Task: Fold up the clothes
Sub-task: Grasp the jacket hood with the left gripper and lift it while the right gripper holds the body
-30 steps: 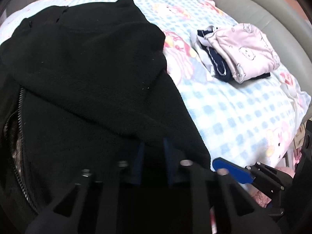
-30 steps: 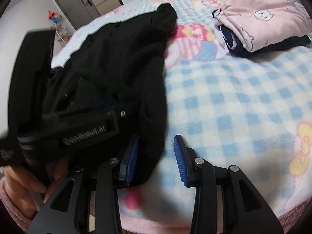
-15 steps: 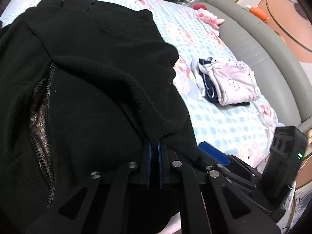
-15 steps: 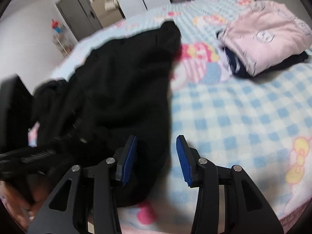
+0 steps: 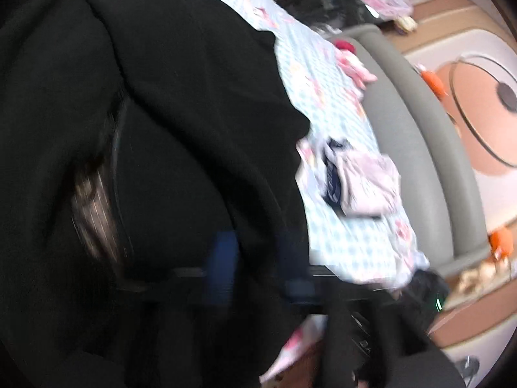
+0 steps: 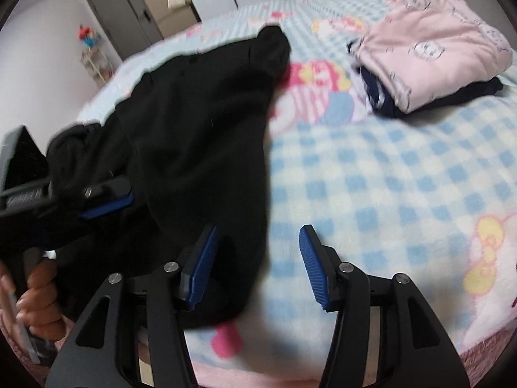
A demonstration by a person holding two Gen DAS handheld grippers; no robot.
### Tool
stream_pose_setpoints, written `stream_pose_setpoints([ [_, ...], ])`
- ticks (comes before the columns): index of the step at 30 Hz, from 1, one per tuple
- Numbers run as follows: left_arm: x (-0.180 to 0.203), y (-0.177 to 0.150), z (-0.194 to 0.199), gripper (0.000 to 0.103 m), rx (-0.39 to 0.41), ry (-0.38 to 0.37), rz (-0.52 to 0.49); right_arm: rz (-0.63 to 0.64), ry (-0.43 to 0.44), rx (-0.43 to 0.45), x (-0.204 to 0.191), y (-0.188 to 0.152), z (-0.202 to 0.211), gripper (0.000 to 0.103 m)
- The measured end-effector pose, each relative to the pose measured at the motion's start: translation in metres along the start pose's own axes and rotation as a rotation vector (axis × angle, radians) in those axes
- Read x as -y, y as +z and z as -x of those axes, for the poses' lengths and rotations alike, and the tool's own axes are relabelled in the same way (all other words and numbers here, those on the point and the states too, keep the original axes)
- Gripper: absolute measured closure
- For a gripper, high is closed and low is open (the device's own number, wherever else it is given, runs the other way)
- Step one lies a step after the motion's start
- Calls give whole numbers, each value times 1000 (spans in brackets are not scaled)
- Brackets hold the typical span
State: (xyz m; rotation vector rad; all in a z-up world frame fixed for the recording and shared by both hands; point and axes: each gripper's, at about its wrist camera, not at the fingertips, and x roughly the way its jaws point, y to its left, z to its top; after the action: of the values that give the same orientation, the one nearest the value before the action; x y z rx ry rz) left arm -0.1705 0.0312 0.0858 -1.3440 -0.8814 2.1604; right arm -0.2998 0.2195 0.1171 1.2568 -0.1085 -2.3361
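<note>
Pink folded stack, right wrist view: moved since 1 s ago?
No. The pink folded stack sits on the same spot of the checked blanket, beside the same cartoon print; only the camera shifted.

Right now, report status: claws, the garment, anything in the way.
Right claw open, astride the black fleece jacket edge. Left claw in the fleece, grip unclear. Folded pink-and-navy stack sits apart on the checked blanket.

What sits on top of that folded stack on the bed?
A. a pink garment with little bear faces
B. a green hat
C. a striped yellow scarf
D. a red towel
A: the right wrist view shows a pink garment printed with small bear faces lying on a dark navy piece.
</note>
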Motion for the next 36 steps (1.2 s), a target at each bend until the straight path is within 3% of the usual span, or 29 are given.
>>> stream_pose_setpoints([
  [1,1,6,-5,31,3,5,0,-9,5,15,1,3,1,49],
  [3,2,17,-15,45,8,14,-1,-21,11,8,-1,7,-5,49],
  [4,3,21,-20,57,9,54,-12,-20,-5,-16,-1,8,-11,49],
  [5,4,23,-24,72,7,149,-39,-4,-44,-52,-3,7,-20,49],
  [6,4,24,-26,76,2,215,-54,14,-85,-89,-5,6,-29,49],
  [7,-1,23,-22,77,-2,219,-44,15,-93,-95,-3,5,-28,49],
  [11,-19,22,11,74,-4,155,-5,-6,-84,-78,3,7,-13,49],
  [15,-45,48,45,72,49,108,69,29,5,18,-13,47,6,49],
  [16,-53,61,53,66,69,107,100,56,2,27,-21,57,4,49],
  [17,-61,77,61,54,90,115,129,91,-12,24,-30,69,-4,49],
  [19,-74,111,66,41,123,153,130,133,-20,11,-43,79,-23,50],
  [22,-95,160,57,39,140,220,109,111,-24,-1,-44,69,-44,50],
  [23,-106,174,47,39,133,211,113,79,-22,-16,-39,64,-52,49],
  [27,-104,198,28,43,138,253,61,55,-32,-9,-30,53,-53,49],
  [29,-99,207,20,99,143,281,29,72,-56,8,-29,53,-53,49],
  [32,-87,220,15,99,169,319,-27,84,-90,-1,-29,54,-58,49],
  [36,-34,239,63,99,345,304,-123,122,-155,-34,-30,49,-66,50],
])
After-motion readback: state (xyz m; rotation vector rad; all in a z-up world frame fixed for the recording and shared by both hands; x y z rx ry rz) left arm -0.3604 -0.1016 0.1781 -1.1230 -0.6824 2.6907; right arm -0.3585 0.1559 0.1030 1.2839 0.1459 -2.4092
